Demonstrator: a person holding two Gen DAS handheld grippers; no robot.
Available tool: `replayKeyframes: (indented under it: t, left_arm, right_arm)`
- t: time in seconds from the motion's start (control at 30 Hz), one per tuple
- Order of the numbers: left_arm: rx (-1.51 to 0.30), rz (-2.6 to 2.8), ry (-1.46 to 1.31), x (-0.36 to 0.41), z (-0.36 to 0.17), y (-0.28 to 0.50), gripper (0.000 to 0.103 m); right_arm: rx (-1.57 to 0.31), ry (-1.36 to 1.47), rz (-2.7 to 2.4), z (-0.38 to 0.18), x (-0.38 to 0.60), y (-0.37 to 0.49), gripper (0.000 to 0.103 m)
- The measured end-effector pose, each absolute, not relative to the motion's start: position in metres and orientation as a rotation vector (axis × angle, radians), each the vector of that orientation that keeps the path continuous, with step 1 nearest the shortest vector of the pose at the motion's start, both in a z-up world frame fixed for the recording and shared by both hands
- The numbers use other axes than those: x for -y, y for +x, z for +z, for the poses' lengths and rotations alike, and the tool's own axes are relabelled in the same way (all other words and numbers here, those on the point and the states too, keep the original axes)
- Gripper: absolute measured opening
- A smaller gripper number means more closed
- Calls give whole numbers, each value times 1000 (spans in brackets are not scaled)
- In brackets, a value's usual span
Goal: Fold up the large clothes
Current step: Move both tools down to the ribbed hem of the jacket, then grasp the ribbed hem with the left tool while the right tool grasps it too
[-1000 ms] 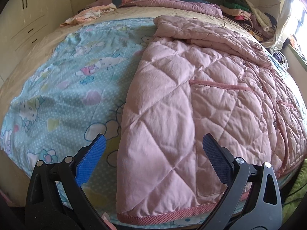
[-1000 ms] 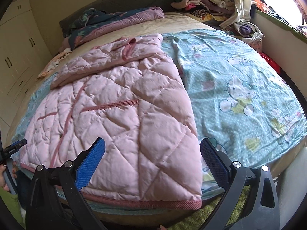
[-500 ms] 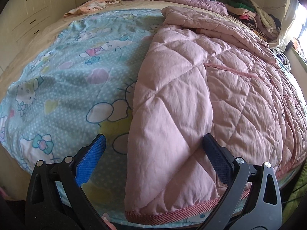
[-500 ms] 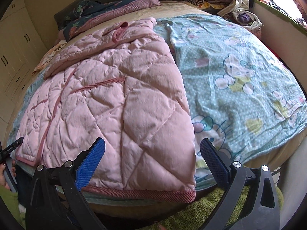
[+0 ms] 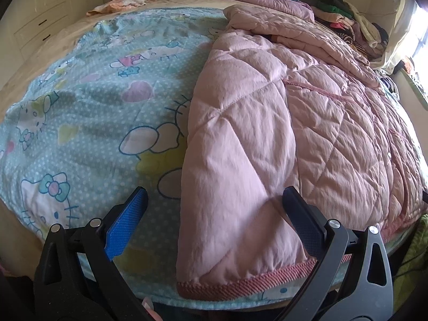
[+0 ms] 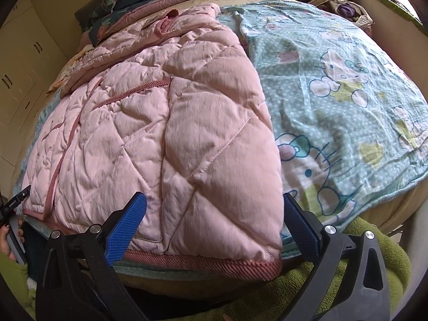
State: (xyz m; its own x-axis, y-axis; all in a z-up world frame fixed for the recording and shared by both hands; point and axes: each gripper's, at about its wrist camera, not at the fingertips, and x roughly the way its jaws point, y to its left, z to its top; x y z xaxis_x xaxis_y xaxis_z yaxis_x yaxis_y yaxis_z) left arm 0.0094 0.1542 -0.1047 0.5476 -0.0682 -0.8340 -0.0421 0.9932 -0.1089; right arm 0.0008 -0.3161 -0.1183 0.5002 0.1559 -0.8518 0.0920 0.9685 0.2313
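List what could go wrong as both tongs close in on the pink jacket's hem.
1. The left tongs straddle the quilted pink jacket edge and cartoon bedsheet; they may pinch the sheet too.
2. The right tongs face thick padding, so the grip may slip.

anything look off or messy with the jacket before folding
Mostly fine: the pink quilted jacket lies flat on the cartoon-print sheet, hem at the bed's near edge. The odd part is the top, where a sleeve lies bunched across the collar area. Both tools are open.
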Motion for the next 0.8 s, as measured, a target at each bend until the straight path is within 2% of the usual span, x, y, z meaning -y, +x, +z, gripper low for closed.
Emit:
replayKeyframes:
  t: [0.27, 0.4, 0.8]
  left_arm:
    - [-1005, -43, -119, -153, -109, -6, 95]
    - [-1015, -68, -130, -158, -109, -1, 95]
    - [-999, -55, -137, -155, -113, 6, 95]
  right_arm:
    - [-1033, 247, 57, -118, 310, 4, 99]
    - [-1011, 212, 79, -111, 302, 3, 95]
    - [-1026, 201, 100, -115, 297, 4, 96]
